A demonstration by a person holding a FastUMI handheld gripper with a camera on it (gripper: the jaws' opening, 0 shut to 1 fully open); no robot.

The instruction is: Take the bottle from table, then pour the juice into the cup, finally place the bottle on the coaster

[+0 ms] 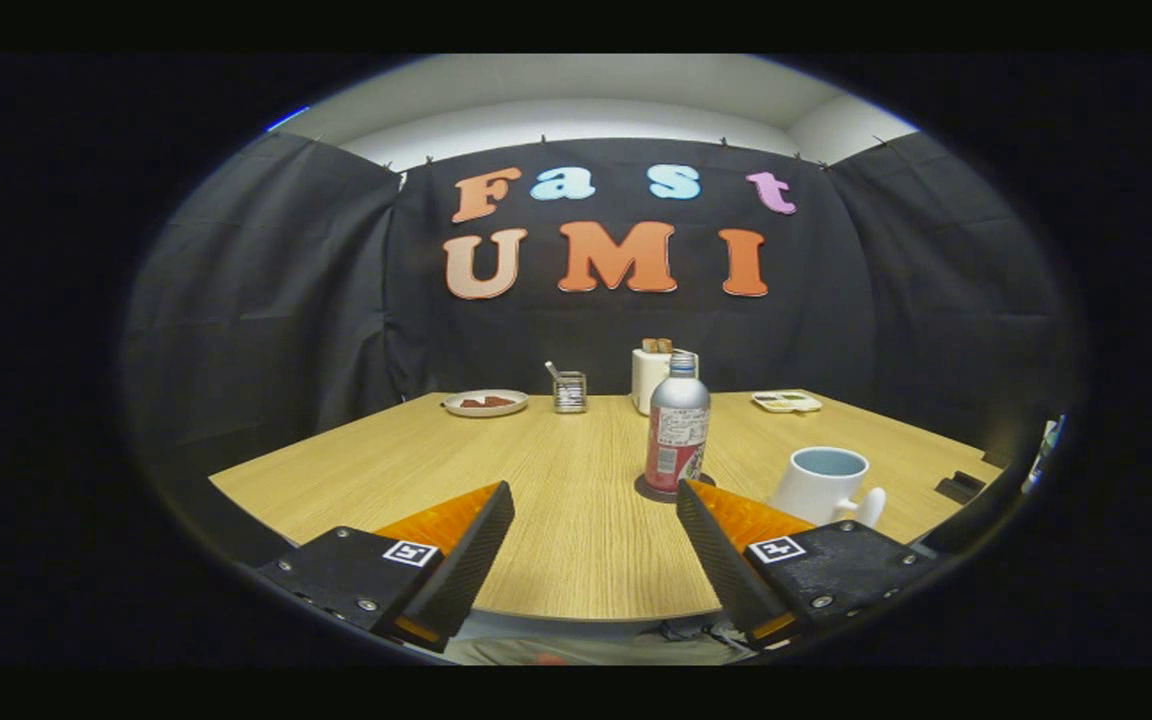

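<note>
Jaws apart, empty | bottle (677, 424) upright on coaster (648, 490) just ahead | cup (824, 485) beside | plate (485, 402), possibly toaster (650, 376) beyond

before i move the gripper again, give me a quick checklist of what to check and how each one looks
1. Gripper open, nothing between the fingers: ok.
2. Bottle upright, just ahead of the fingers: ok.
3. Bottle on the coaster: ok, a dark disc shows under its base.
4. Cup upright beside the bottle, apart from it: ok.
5. Juice in the cup: cannot tell, inside barely seen.
6. Bottle cap on or off: cannot tell.
</note>
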